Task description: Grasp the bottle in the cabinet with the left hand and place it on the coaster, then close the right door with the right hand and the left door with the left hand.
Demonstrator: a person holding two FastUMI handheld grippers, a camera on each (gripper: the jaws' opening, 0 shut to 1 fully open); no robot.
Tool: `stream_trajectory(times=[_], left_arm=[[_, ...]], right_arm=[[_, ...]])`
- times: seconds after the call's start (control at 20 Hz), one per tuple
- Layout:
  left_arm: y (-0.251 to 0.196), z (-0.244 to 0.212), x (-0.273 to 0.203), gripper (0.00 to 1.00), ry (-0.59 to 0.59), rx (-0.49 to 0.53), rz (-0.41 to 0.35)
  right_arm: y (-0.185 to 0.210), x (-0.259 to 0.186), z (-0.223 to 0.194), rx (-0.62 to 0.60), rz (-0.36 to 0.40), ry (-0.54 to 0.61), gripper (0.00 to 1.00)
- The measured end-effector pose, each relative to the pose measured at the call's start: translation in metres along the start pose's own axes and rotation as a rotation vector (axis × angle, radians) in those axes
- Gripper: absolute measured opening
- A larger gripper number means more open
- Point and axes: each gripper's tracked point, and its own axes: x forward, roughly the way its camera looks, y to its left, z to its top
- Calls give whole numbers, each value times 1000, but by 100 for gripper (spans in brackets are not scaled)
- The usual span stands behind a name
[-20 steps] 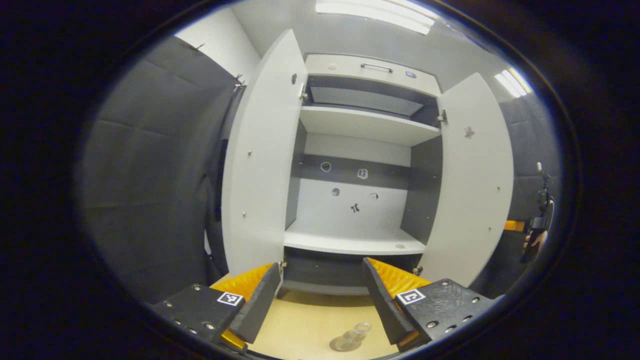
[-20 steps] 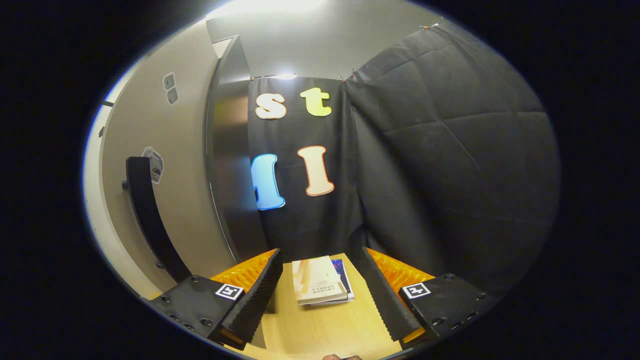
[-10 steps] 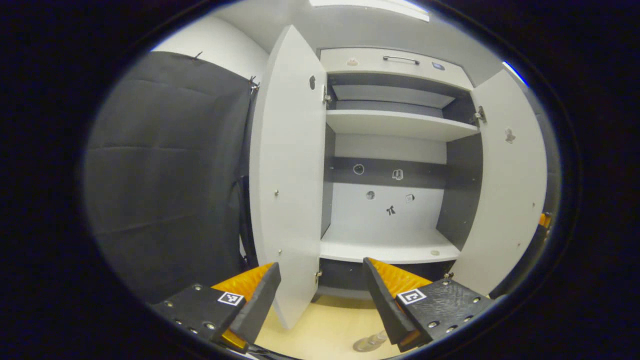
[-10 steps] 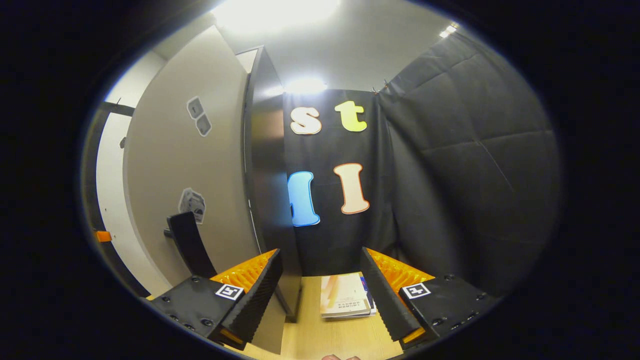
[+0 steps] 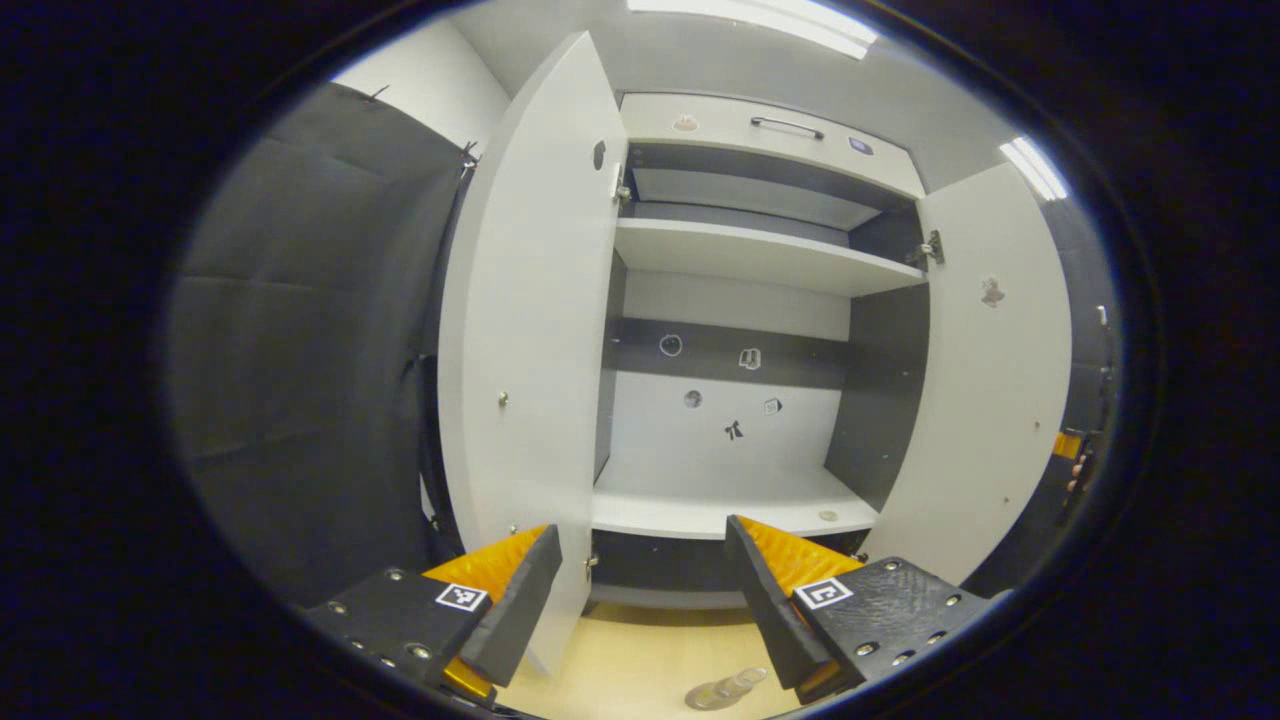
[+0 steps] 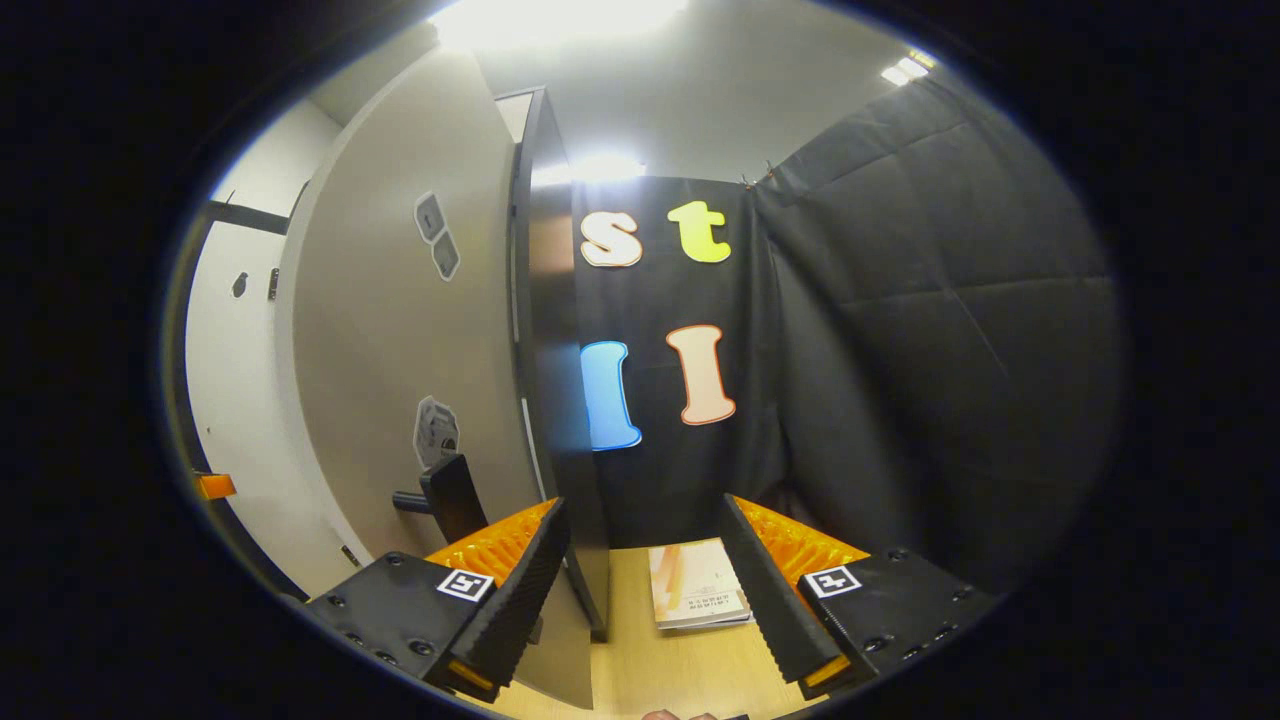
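The white cabinet (image 5: 740,255) stands with both doors swung out, and its shelves are bare. A clear bottle (image 5: 728,688) stands on a round coaster (image 5: 701,698) on the wooden table, just below and between the fingers of my left gripper (image 5: 640,590), which is open and holds nothing. The left door (image 5: 530,330) is just beyond its left finger. My right gripper (image 6: 645,590) is open beside the outer face of the right door (image 6: 400,350). Its left finger sits close to the door's black handle (image 6: 450,492) and front edge.
A small stack of books (image 6: 700,595) lies on the table between the right gripper's fingers, against the black cloth wall. Past the right door's (image 5: 990,380) edge in the left gripper view, a hand (image 5: 1078,478) peeks out. Black cloth hangs left of the cabinet.
The right gripper has come closer to the right door's outer face; the handle now sits low by its left finger. The left gripper view swung left, then partly back.
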Motion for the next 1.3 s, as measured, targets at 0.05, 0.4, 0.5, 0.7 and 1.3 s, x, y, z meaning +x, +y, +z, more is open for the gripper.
stream_trajectory(times=[0.05,0.4,0.5,0.7,1.3], left_arm=[[1,-3,2,96,5,7,-13],[17,-16,-3,95,6,-28,-61],[26,-19,-4,95,9,-37,-61],[32,-20,-9,95,4,-47,-94],[52,-27,-28,95,-1,-54,-130]], right_arm=[[1,-2,2,-14,-12,-14,97],[28,-12,1,-38,-22,-34,95],[40,-13,0,-25,-14,-37,95],[66,-15,-4,-15,8,-43,95],[162,3,-17,115,144,-18,95]])
